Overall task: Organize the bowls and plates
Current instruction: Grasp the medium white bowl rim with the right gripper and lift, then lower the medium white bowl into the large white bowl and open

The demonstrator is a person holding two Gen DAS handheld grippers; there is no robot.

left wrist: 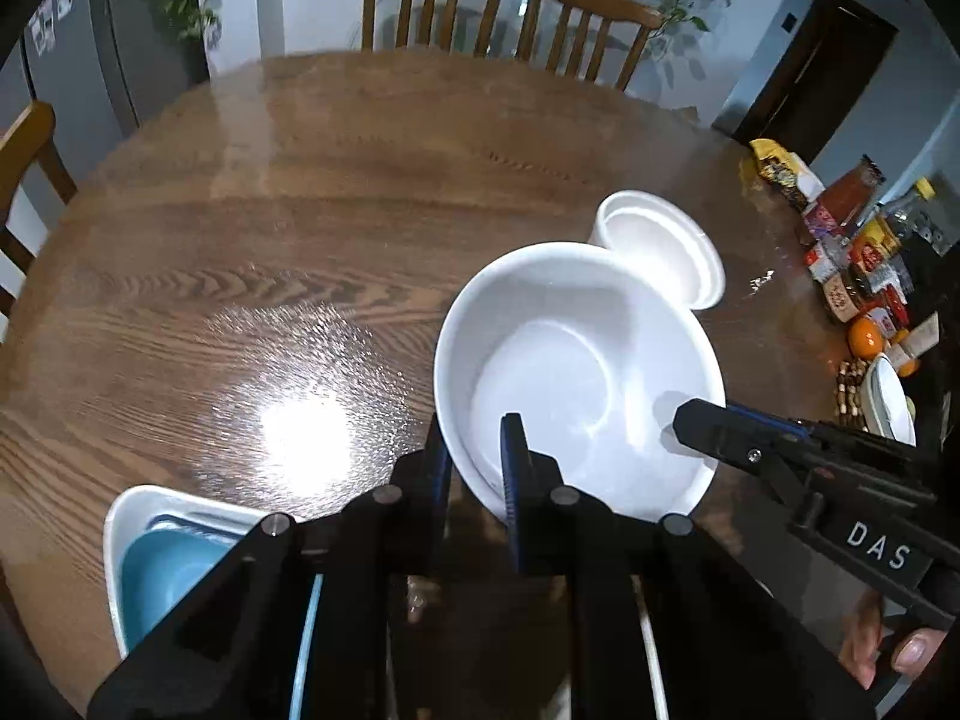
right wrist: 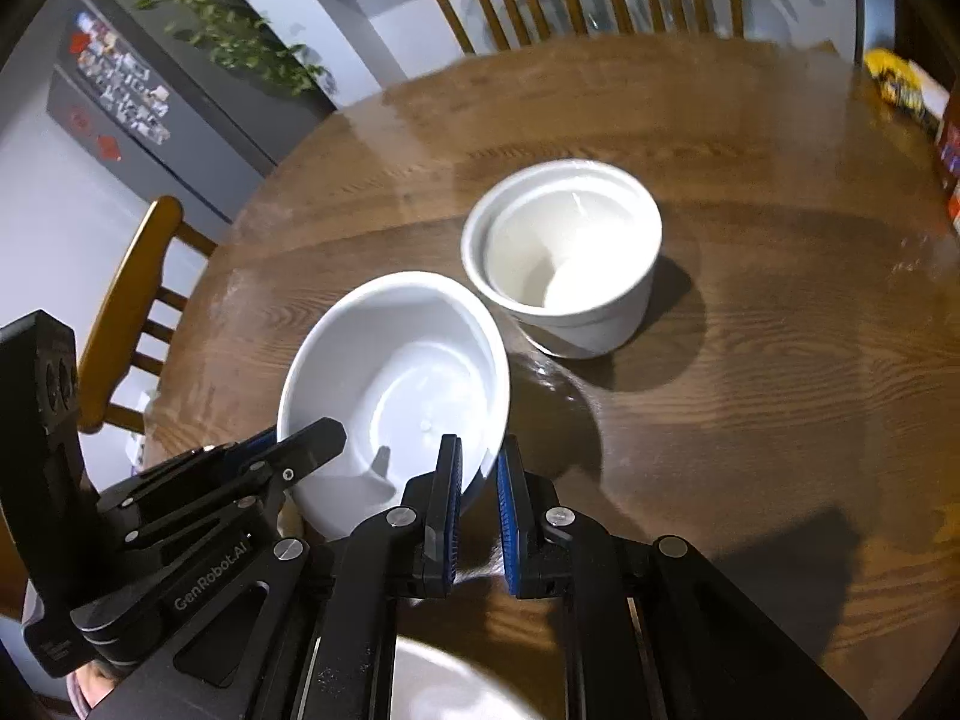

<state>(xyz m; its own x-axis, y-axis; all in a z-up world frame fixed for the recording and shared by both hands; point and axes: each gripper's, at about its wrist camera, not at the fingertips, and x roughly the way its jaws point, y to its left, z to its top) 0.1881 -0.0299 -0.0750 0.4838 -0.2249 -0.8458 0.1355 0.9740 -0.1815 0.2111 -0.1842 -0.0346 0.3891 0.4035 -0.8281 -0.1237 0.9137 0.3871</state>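
Both grippers on one big white bowl (left wrist: pixel 576 372), lifted and tipped just above the table (left wrist: pixel 270 192). Left gripper (left wrist: pixel 477 456) pinching the near rim, one finger inside, one outside. Right gripper (right wrist: pixel 480 480) pinching the other rim, jaws nearly together. Best to keep it level, go slow, then lower it into the stacked white bowls (right wrist: pixel 564 252) just beyond.

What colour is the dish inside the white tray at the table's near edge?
Light blue dish, inside the white tray; it shows only in the left wrist view.
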